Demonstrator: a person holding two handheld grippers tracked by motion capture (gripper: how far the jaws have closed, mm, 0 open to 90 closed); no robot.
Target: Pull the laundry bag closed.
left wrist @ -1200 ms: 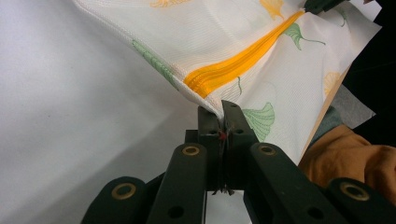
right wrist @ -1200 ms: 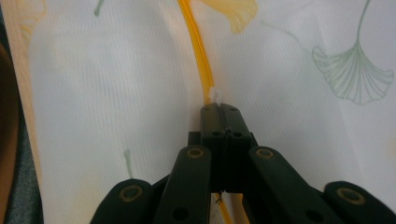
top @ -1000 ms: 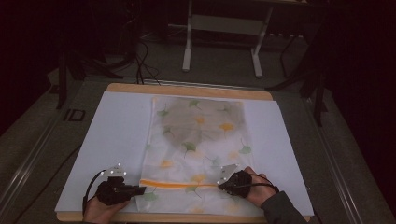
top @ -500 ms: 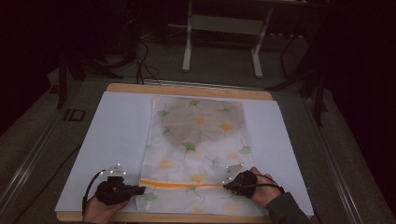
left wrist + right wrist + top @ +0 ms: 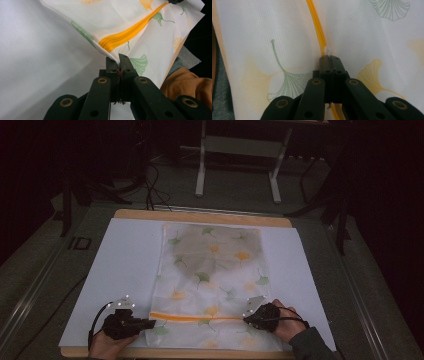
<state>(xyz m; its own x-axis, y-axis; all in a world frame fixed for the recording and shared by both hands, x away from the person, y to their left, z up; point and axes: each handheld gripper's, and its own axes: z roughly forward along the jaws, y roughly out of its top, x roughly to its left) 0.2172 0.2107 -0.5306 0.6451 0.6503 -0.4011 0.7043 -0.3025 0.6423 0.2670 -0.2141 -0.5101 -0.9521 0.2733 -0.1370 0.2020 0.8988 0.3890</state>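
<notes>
A white mesh bag [image 5: 212, 270] printed with green and yellow leaves lies flat on the white sheet [image 5: 120, 265]; its far half shows a dark shape through the mesh. An orange zipper [image 5: 200, 316] runs across its near end. My left gripper [image 5: 150, 323] is shut on the bag's left edge at the zipper's end, and in the left gripper view the cloth [image 5: 130, 32] is pinched between the jaw tips of the left gripper [image 5: 118, 58]. My right gripper [image 5: 246, 319] is shut on the white zipper pull [image 5: 327, 51] at the tips of the right gripper [image 5: 330, 58].
The sheet covers a wooden table [image 5: 200, 215] whose edge shows at the back and front. A metal stand [image 5: 237, 165] and cables [image 5: 150, 185] are on the dark floor beyond. A person's hands and a grey sleeve [image 5: 310, 345] come in at the near edge.
My right gripper has edged slightly to the right along the zipper line. The left gripper and the bag's left edge have stayed put.
</notes>
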